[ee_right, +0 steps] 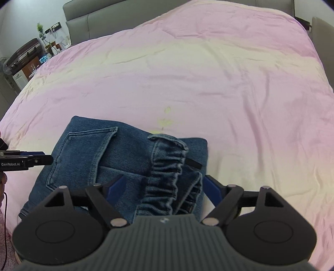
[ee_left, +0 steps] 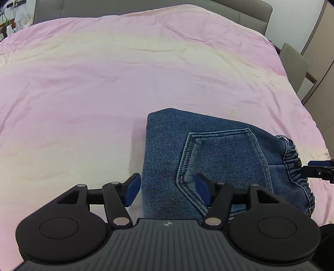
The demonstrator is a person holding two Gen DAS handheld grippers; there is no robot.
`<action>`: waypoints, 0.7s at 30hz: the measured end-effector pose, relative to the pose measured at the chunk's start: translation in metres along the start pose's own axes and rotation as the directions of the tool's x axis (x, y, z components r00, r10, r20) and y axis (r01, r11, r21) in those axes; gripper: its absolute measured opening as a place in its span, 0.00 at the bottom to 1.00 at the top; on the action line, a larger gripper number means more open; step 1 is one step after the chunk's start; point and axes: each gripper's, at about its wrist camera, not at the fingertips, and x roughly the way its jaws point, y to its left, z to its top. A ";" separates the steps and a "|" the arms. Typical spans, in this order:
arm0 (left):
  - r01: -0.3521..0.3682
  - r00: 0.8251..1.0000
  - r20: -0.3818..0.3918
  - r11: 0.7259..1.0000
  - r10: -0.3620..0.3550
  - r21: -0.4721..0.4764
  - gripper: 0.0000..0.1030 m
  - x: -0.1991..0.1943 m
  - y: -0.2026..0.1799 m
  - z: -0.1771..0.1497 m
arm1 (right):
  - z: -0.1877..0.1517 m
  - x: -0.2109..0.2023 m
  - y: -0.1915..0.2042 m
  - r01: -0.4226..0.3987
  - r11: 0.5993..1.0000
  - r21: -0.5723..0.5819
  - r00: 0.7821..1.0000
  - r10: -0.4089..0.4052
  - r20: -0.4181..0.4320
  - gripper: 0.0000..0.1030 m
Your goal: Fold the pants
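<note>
On the near part of the bed (ee_left: 146,73), w/ its pink-and-cream cover, lie the pants (ee_left: 208,150): blue denim, folded into a compact bundle, back pocket (ee_left: 221,150) facing up, elastic waistband (ee_left: 292,164) bunched at the bundle's right end in the left wrist view.

Left tongs (ee_left: 167,188): spread wide, nothing between the blue pads. Left pad sits over the bare cover just beside the bundle's left edge; right pad is over the denim at the pocket's lower corner. Can't tell if the pads touch the cloth or hover just above it. In the right wrist view the same tongs (ee_right: 44,159) show side-on at the bundle's left edge, tips at the denim by the pocket (ee_right: 83,150).

Right tongs (ee_right: 165,187): also spread wide, not pinching anything. The pads straddle the gathered waistband (ee_right: 167,173); left pad over flat denim of the pants (ee_right: 125,150), right pad at the bundle's right edge next to the bed (ee_right: 229,83) cover. Contact unclear here too. In the left wrist view these tongs (ee_left: 311,166) come in from the right, tips right at the waistband.

Behind the bed: grey headboard (ee_left: 146,6); in the right wrist view a suitcase (ee_right: 23,54) and plant (ee_right: 40,29) stand at far left.
</note>
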 end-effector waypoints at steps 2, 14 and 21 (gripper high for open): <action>-0.012 1.000 -0.004 1.000 0.012 0.008 0.76 -0.001 0.001 -0.001 | -0.005 0.012 -0.019 -0.024 0.995 0.095 0.998 0.030 -0.061 0.88; 0.136 0.984 -0.083 0.969 -0.156 -0.206 0.91 0.024 0.043 -0.015 | -0.033 0.071 -0.078 -0.204 0.862 0.465 0.953 0.283 -0.108 0.95; 0.297 0.935 -0.051 0.855 -0.351 -0.426 0.99 0.058 0.074 -0.028 | -0.021 0.081 -0.086 -0.231 0.862 0.451 0.940 0.318 -0.126 0.95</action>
